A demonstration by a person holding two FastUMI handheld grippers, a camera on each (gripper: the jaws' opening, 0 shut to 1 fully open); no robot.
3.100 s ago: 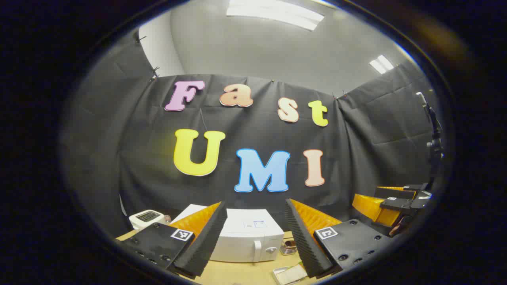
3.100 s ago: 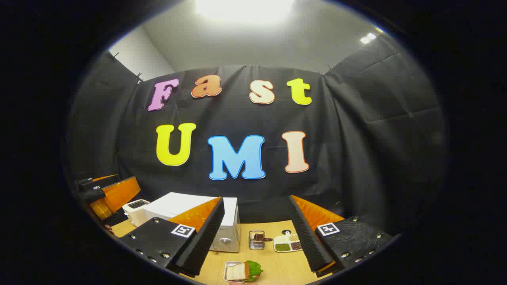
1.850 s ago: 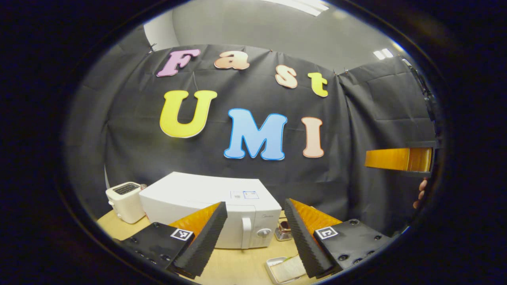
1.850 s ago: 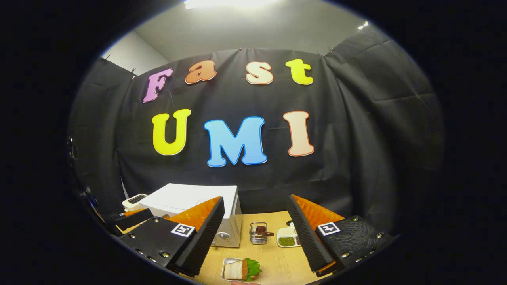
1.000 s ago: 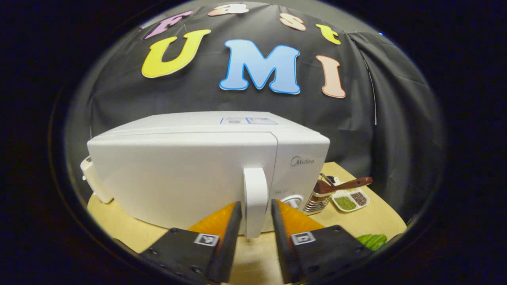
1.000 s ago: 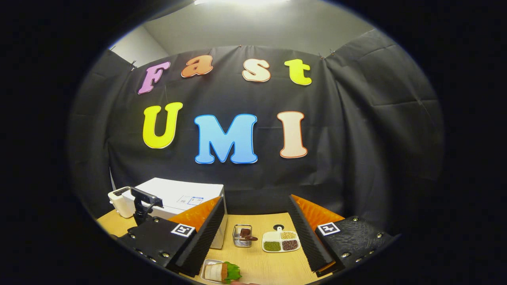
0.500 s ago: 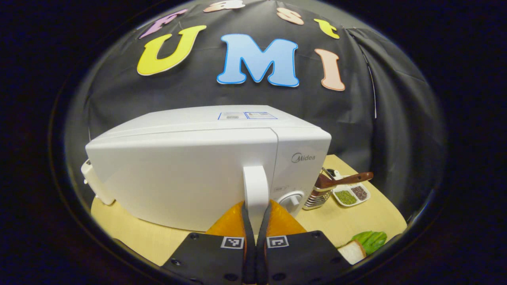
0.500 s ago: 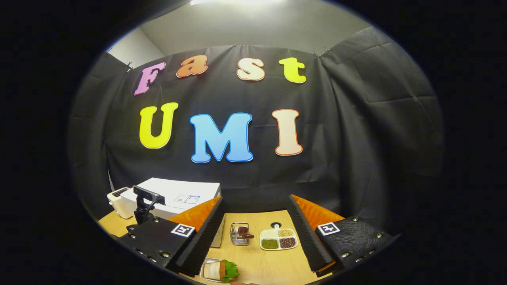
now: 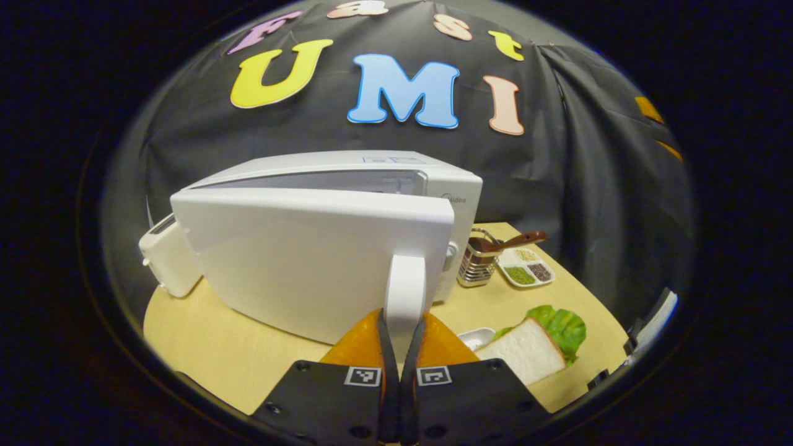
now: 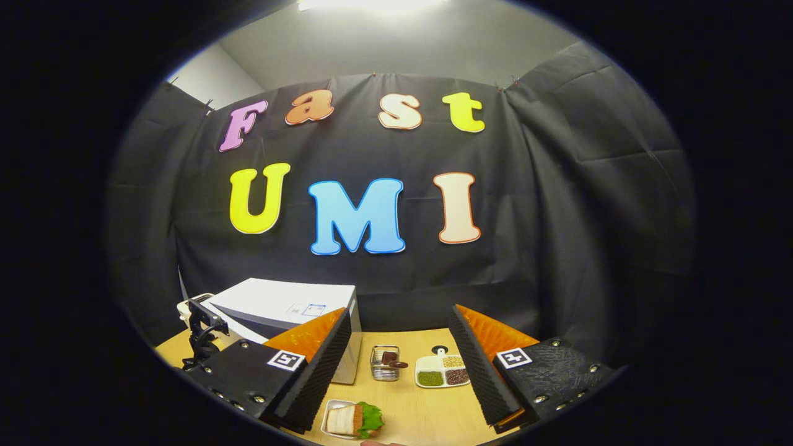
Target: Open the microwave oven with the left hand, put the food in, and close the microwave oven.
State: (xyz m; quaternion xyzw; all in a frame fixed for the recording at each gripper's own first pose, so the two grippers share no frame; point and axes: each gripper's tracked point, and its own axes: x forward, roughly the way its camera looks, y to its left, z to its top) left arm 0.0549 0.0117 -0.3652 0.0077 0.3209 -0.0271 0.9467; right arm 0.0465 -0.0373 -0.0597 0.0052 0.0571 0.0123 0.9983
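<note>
In the left gripper view, a white toaster (image 9: 166, 254) is seen at the far left of a light wooden table (image 9: 235, 359). Beside it, a white microwave oven (image 9: 347, 204) is set, its door (image 9: 316, 260) swung partly open so that a gap shows along the top edge. The door's upright white handle (image 9: 405, 291) is pinched between both fingers of the left gripper (image 9: 400, 347), which is closed tight on it. To the right, a wire basket (image 9: 477, 263) with a brown spoon and a divided dish of grains (image 9: 526, 266) are placed, and nearer, a sandwich with lettuce (image 9: 536, 344) is laid in a small white tray. In the right gripper view, the right gripper (image 10: 399, 359) is held spread wide above the table, with nothing between its fingers; the sandwich is seen just below them.
</note>
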